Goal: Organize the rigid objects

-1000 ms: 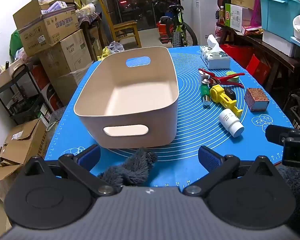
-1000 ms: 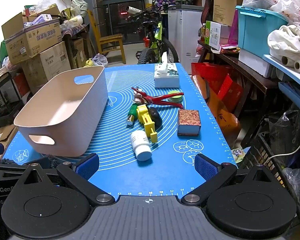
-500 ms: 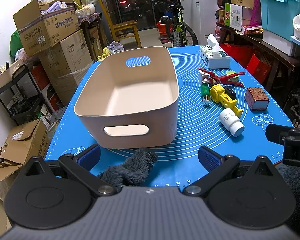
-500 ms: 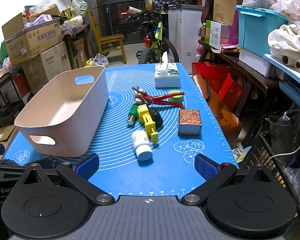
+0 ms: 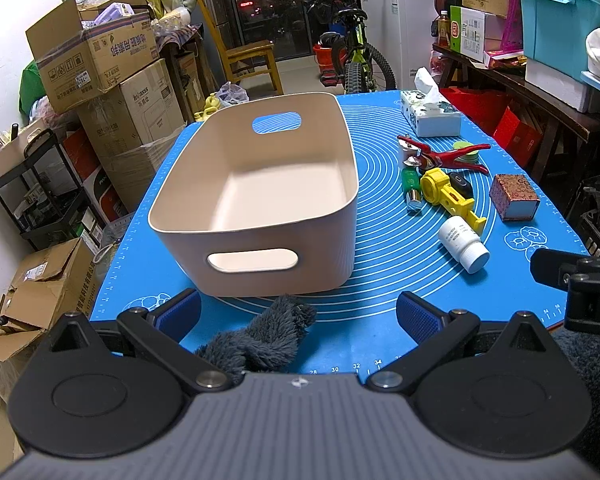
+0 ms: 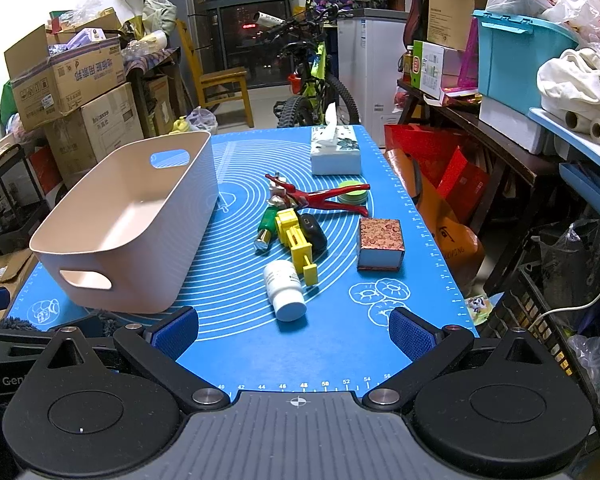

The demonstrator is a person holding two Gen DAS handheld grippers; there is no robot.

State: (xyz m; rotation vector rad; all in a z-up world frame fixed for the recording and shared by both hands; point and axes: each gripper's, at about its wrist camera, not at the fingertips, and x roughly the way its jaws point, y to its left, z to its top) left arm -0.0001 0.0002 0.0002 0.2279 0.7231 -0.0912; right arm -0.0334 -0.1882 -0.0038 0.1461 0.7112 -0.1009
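I'm holding both tools, left point(image 5: 298, 310) and right point(image 6: 294, 328), wide open and empty at the bench's near edge, since the bottle point(image 6: 285, 288) and other bits are sitting right of the empty bin point(image 5: 260, 200), waiting to go in.

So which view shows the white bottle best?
Right wrist: the white bottle lies near centre, label and cap clear. The left wrist view shows it too, but off to the right, farther from centre.

both wrist views face forward from the near edge; sharing the blue mat point(image 5: 380, 208).
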